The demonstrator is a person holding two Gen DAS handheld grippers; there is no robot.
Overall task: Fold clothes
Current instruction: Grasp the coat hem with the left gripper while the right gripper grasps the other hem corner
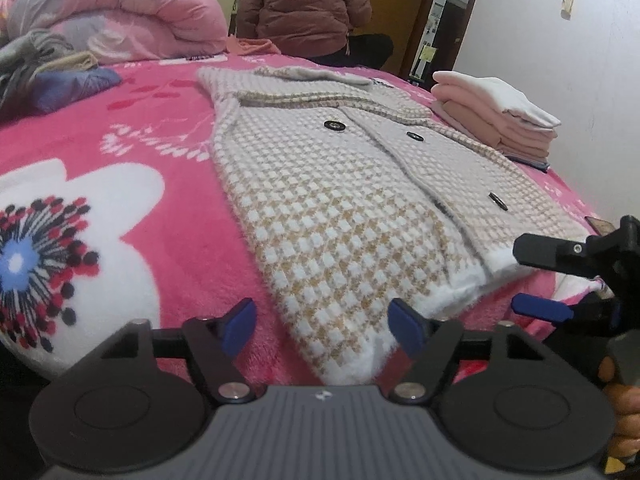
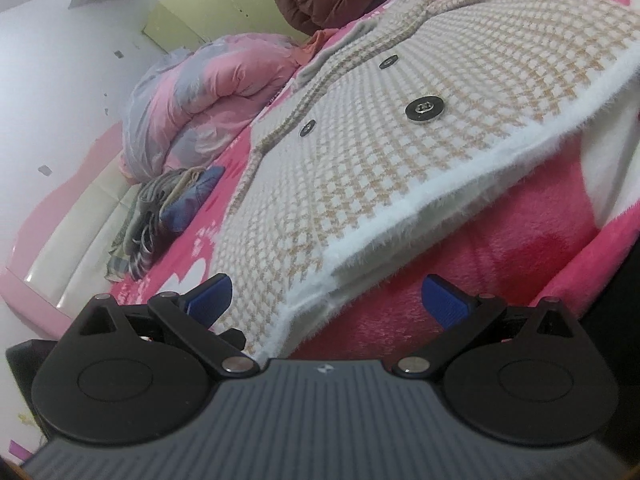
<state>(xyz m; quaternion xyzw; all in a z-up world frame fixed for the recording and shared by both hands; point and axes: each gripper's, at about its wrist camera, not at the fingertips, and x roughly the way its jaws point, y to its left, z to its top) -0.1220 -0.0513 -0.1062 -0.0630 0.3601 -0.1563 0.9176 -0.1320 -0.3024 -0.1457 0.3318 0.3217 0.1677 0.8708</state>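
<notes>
Beyond both spread hand-held grippers (image 1: 322, 326) (image 2: 326, 300) and the checked cardigan (image 1: 340, 184), folded pink clothes (image 1: 496, 116) sit stacked.

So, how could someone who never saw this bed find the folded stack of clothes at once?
Start from the pink floral blanket covering the bed. Beyond the checked cardigan, near the white wall, sits the folded stack. Only it is neatly layered in pale pink and white.
</notes>
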